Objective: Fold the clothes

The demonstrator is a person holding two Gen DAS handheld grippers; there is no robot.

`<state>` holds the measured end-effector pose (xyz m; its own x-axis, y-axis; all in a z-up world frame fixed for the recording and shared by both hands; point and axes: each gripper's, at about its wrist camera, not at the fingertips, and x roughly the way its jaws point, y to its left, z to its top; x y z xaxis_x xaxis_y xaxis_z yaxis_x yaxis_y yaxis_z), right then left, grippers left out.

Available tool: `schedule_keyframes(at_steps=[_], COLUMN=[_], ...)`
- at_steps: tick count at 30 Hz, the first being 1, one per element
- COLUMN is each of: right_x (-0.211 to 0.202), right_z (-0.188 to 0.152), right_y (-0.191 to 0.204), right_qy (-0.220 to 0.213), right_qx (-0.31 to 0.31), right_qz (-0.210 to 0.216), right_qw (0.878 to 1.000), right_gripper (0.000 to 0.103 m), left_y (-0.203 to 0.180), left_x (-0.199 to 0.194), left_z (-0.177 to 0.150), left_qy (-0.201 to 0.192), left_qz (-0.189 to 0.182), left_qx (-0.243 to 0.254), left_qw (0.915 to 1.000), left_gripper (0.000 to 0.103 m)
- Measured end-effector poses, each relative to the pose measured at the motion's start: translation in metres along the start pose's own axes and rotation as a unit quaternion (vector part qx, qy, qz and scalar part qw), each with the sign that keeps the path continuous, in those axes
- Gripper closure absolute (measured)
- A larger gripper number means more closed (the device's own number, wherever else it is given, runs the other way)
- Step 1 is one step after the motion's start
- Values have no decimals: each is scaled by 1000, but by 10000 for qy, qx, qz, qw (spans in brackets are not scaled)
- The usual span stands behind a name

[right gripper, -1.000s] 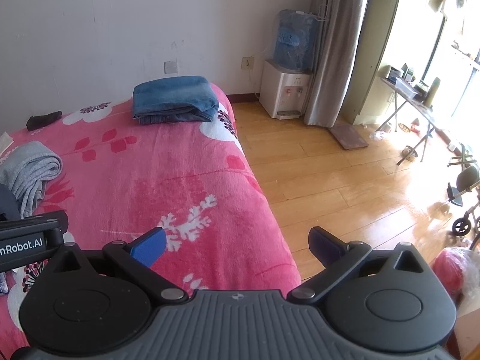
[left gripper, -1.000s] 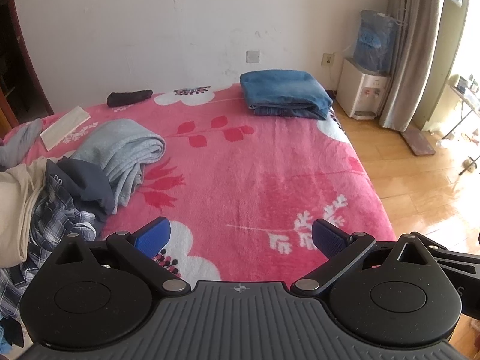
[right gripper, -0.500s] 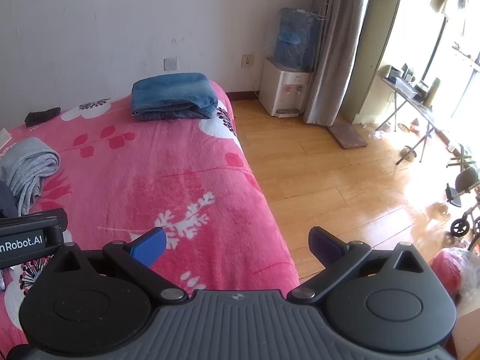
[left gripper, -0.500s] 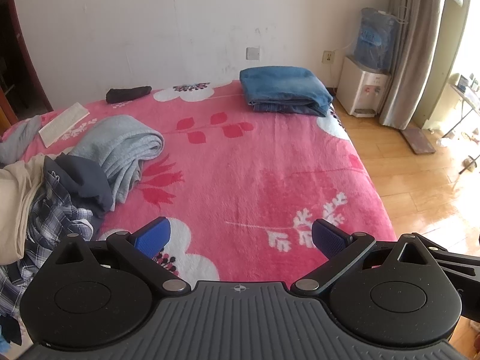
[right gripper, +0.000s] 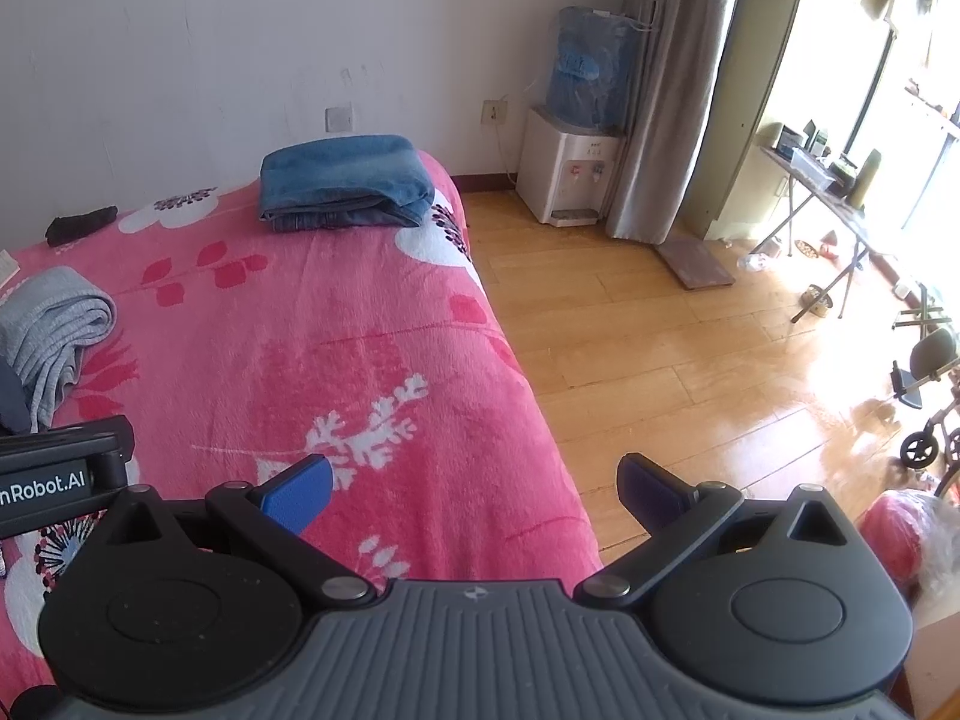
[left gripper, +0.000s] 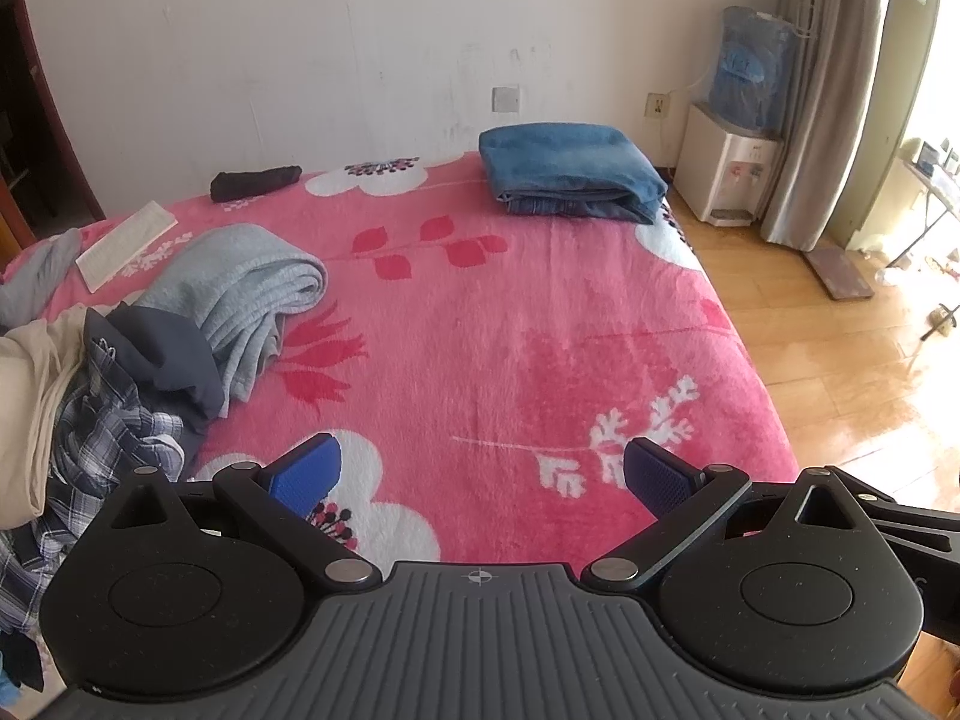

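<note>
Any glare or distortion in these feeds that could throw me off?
Left wrist view: sunlit wooden floor glares at right, bed blanket evenly lit and sharp, fisheye bends the curtain. Right wrist view: window area blown out, floor shines, folded jeans clear.

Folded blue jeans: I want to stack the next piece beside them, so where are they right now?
The folded blue jeans lie at the bed's far right corner near the wall, close to the water dispenser; both views show them.
</note>
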<state>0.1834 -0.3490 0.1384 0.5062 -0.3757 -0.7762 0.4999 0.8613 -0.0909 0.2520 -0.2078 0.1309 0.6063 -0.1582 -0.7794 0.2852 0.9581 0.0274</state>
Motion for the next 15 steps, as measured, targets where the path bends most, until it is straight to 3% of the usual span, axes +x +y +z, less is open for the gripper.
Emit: schedule_keyframes(at_steps=[15], right_x=[1], right_z=[-1], right_y=[0], right_qy=[13], right_qx=[-9], right_qz=[-6], right_qw=[10000], right_gripper=[0], left_y=[1], left_x=[2], left_z=[2], left_qy=[3], left_qz=[-10], left_qx=[-18], left_qw=[10000], left_gripper=[1])
